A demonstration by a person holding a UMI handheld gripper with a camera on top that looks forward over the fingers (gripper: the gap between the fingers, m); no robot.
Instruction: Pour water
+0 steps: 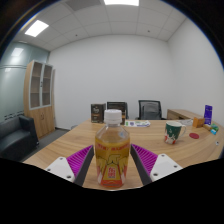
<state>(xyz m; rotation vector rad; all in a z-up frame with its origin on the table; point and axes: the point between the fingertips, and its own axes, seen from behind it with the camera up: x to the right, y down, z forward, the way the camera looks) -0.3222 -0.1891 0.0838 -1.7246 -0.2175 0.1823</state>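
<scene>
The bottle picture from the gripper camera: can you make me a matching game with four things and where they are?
Things:
1. bottle
2. green cup
3. black chairs
4. wooden cabinet

Places:
A. behind the far edge of the table
B. between the gripper fingers, white cap on top
C. against the wall, beyond the table on the left fingertip's side
D. on the table, ahead of the right fingertip

Pairs: 1-B, 2-D, 3-A, 4-C

The pink pads sit close at both sides of the bottle; I cannot tell if they press on it.
</scene>
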